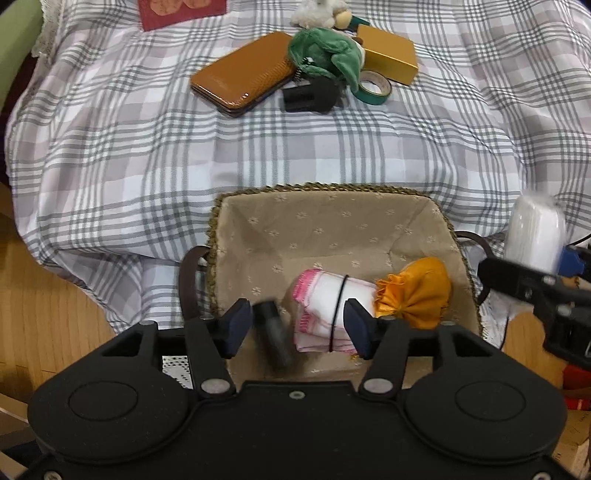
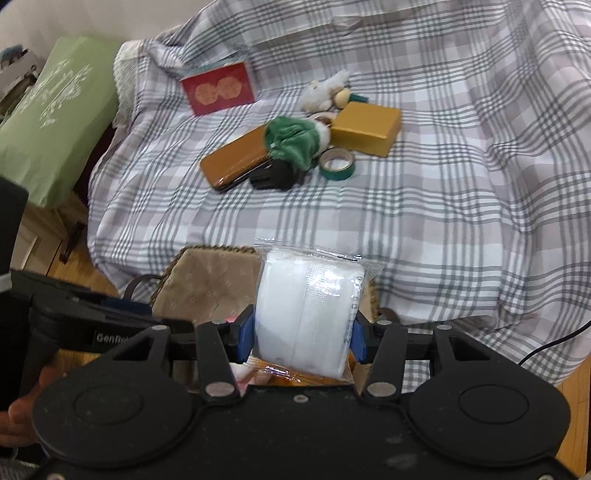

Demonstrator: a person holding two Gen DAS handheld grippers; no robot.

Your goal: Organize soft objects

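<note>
A woven basket [image 1: 325,187] with beige flowered lining sits at the near edge of the checked cloth. In it lie a white cloth bundle with pink edging [image 1: 325,295] tied by a black band and an orange pouch [image 1: 417,291]. My left gripper [image 1: 297,328] hangs over the basket, open. A dark, blurred object [image 1: 271,332] is between its fingers, close to the left pad, and neither pad presses on it. My right gripper [image 2: 301,341] is shut on a white packet in clear plastic [image 2: 306,310], held over the basket's right side [image 2: 207,280]. That packet [image 1: 535,236] also shows in the left wrist view.
Farther back on the cloth lie a brown wallet [image 1: 240,75], a green plush [image 1: 327,51], a white plush [image 1: 319,13], a gold box [image 1: 389,53], a teal tape roll [image 1: 373,88], a black part [image 1: 308,96] and a red card [image 2: 218,92]. A green bag [image 2: 55,118] stands left; wooden floor lies below.
</note>
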